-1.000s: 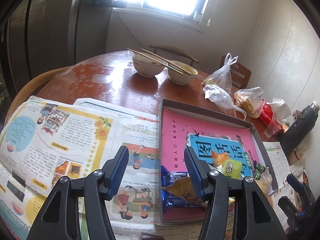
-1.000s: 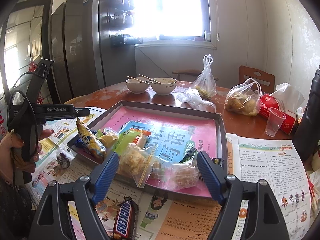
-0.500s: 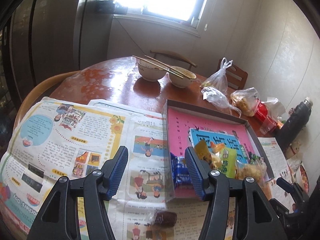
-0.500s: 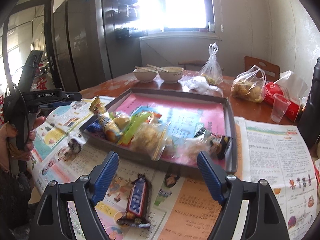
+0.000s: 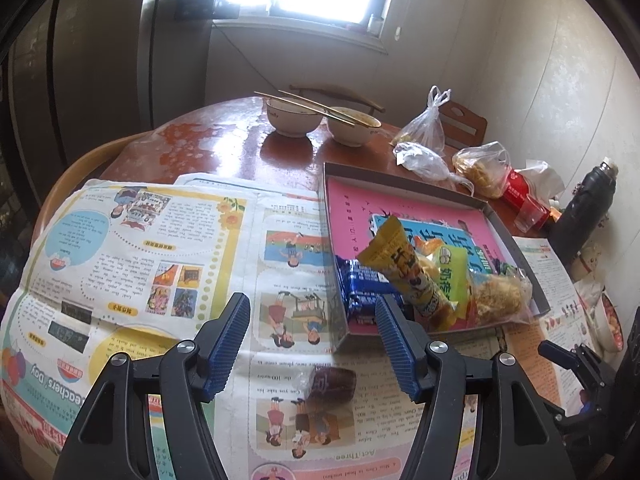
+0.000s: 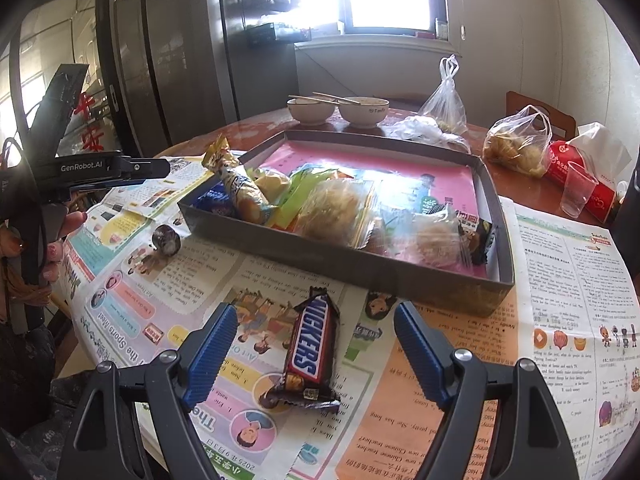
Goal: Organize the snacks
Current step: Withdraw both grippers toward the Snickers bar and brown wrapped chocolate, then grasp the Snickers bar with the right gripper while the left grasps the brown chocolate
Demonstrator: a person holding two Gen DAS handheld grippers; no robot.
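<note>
A grey tray (image 6: 360,274) lined with a pink book holds several snacks, among them a yellow tube pack (image 5: 404,268), a blue packet (image 5: 360,288) and clear bags of biscuits (image 6: 340,208). A Snickers bar (image 6: 310,350) lies on the newspaper in front of the tray, between the fingers of my open right gripper (image 6: 316,356) and clear of both pads. My left gripper (image 5: 310,344) hovers left of the tray with its jaws opening and nothing pressed between them. A small brown wrapped candy (image 5: 328,384) lies on the paper under it. The right wrist view shows this candy (image 6: 166,240) beside the tray's left corner.
Newspapers (image 5: 140,248) cover the near half of the round wooden table. Two bowls with chopsticks (image 5: 296,118), plastic bags (image 6: 516,148), a red tissue pack (image 6: 576,172), a plastic cup (image 6: 576,194) and a black flask (image 5: 584,208) stand behind and right of the tray. A hand (image 6: 52,248) holds the left gripper.
My left gripper has drawn back from the tray and its jaws stand wider; the brown candy has come into view under it. My right gripper has sunk, so the Snickers bar lies between its fingers.
</note>
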